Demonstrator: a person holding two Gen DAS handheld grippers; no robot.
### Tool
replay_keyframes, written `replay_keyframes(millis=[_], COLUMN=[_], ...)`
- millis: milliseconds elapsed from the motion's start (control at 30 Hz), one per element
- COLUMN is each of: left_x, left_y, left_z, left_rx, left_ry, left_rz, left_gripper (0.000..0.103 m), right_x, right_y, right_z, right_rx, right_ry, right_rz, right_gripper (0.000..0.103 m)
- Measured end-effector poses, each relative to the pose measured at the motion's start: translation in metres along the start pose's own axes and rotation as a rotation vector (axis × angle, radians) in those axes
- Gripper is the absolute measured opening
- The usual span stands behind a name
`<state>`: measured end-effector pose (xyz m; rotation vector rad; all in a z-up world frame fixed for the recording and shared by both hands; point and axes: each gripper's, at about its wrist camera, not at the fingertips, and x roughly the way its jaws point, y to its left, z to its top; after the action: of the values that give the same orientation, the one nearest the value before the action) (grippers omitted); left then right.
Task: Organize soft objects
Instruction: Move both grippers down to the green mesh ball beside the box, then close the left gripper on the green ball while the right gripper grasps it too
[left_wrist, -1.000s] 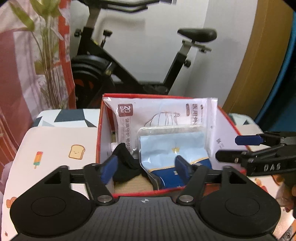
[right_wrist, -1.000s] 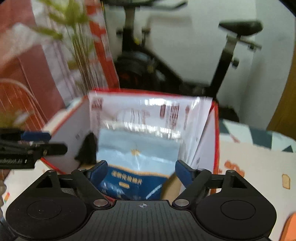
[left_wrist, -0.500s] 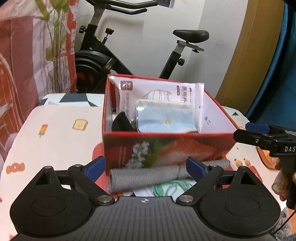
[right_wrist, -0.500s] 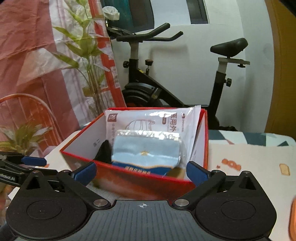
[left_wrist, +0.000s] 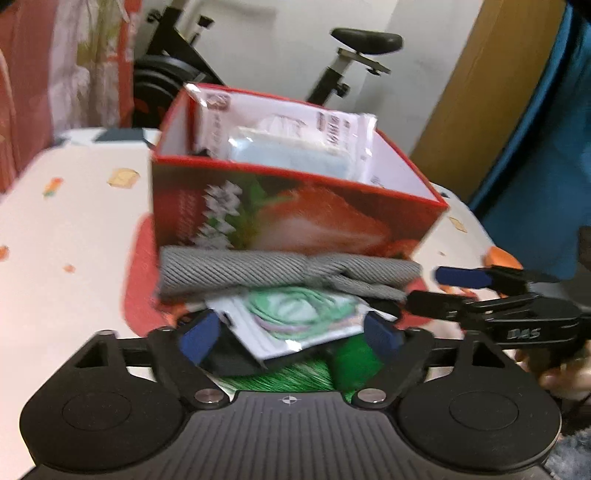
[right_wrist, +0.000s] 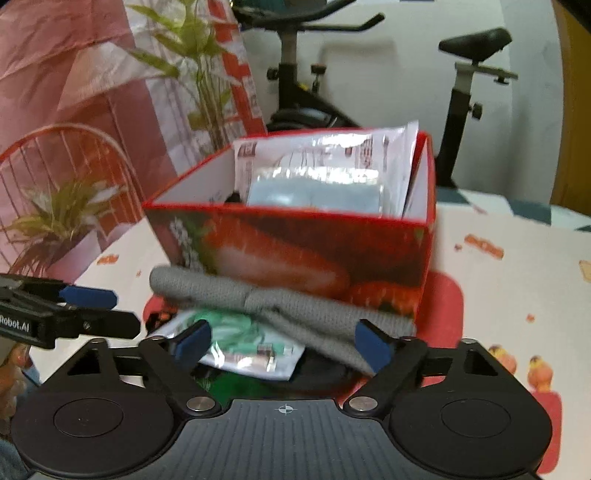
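A red strawberry-print box (left_wrist: 295, 221) (right_wrist: 295, 251) holds a white mask packet (left_wrist: 280, 118) and a light-blue packet (left_wrist: 288, 155). In front of it lies a pile: a rolled grey cloth (left_wrist: 258, 271) (right_wrist: 295, 306), a clear packet of green bands (left_wrist: 295, 317) (right_wrist: 236, 339) and something green (left_wrist: 295, 373) underneath. My left gripper (left_wrist: 291, 336) hovers low over the band packet, jaws closing, pads apart from it. My right gripper (right_wrist: 282, 343) is just above the packet and grey cloth, jaws closing too, gripping nothing. Each gripper shows at the other view's edge.
A patterned tablecloth (left_wrist: 66, 229) covers the table. An exercise bike (left_wrist: 354, 48) stands behind the box, a leafy plant (right_wrist: 199, 74) and a red wire chair (right_wrist: 55, 155) at the left. A blue curtain (left_wrist: 546, 147) hangs at the right.
Both grippers have drawn back from inside the box and sunk toward its front. The blue packet stays in the box. The pile in front has come between the fingertips.
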<state>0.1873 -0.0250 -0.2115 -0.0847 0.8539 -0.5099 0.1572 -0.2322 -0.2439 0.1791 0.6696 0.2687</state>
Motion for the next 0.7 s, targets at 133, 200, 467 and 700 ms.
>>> replay_keyframes(millis=[133,200,467,700], left_x=[0.008,0.012,0.040,0.065], left_y=[-0.005,-0.006,-0.008,-0.006], left_z=[-0.005,-0.007,-0.017,-0.021], left_rx=[-0.004,-0.007,-0.021,-0.028], left_ry=[0.042,0.059,0.160,0.220], left_rz=[-0.058,-0.086,-0.168,-0.183], left_gripper=[0.054,0.047,0.039,0.039], right_x=[0.002,0.000,0.008,0.023], right_y=[0.002,0.003,0.007,0.004], right_z=[-0.010,-0.013,-0.025,-0.038], right_rx=[-0.011,-0.015,-0.022,0.024], right_ry=[0.040,0.051,0.147,0.221], right_rz=[0.020,0.039,0.081,0.111], right_gripper=[0.066,0.062,0.057,0.056])
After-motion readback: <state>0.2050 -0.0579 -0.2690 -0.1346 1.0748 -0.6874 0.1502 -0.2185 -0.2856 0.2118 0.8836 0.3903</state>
